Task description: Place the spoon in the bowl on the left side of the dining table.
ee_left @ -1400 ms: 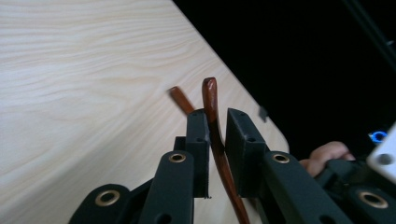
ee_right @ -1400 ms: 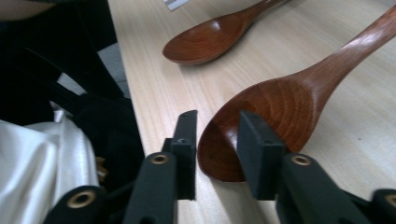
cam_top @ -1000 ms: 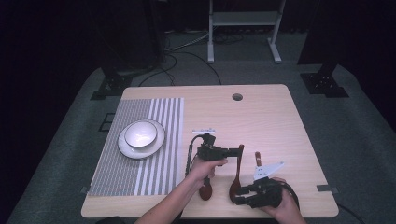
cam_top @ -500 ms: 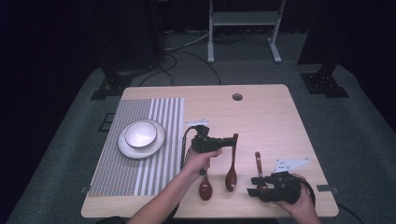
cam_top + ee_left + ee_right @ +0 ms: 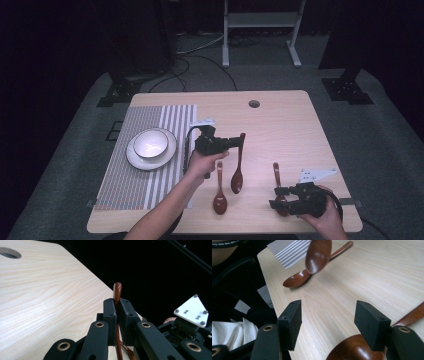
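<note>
Dark room, pale wooden table, striped placemat on its left part. On placemat: white plate carrying white bowl; bowl looks empty, plate bears nothing else.

High view: left gripper pinching lifted spoon by upper handle, spoon head hanging toward the person. Flat spoon on bare wood just beside it, untouched. Near spoon on the wood by right gripper, well apart from placemat. Step in hand, as a judgement: carrying one spoon toward the place setting, probably for the bowl or placemat; no spoon set there yet.

Left gripper view: left gripper pressed tight on thin brown handle, tip poking above the pads. Grip looks square, no slip visible.

Right gripper view: right gripper spread wide, jaws just been opening; near spoon low between them, flat on the wood, pads not pressing it. Farther off: lifted spoon head in the air above flat spoon, placemat corner behind.

Next move calls for: swinging left across to the bowl, lowering before release, keeping handle pinch firm against spoon head swinging.
</note>
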Tool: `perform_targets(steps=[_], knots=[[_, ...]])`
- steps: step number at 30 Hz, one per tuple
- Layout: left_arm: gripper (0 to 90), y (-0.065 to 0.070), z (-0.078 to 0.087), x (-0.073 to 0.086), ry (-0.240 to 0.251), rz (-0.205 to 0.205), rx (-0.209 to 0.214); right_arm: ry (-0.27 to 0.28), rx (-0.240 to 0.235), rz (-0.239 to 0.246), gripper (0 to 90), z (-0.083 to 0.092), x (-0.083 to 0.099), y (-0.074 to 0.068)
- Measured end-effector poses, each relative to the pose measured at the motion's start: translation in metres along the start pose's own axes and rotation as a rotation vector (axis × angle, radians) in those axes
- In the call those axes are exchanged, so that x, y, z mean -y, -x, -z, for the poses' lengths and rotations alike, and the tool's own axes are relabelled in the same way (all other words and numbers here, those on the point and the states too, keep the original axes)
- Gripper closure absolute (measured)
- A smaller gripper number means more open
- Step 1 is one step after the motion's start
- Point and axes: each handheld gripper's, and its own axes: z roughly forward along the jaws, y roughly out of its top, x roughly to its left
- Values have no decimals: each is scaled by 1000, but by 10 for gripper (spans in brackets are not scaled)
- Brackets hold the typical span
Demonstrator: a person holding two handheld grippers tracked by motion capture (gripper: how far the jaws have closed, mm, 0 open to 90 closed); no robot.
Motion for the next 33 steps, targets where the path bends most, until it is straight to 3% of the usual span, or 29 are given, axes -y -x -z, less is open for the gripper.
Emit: perform_targets(steps=[10,18,25,33], knots=[[846,-12,25,-11,30,3,-60,5,20,-19,338,4,1,3],[846,-18,42,-19,59,5,-85,6,33,-24,307,5,0,4],[846,-23,60,-27,75,-11,-117,7,37,-26,300,5,1,5],[846,-32,82,-32,112,18,-140,11,37,-31,299,6,1,6]])
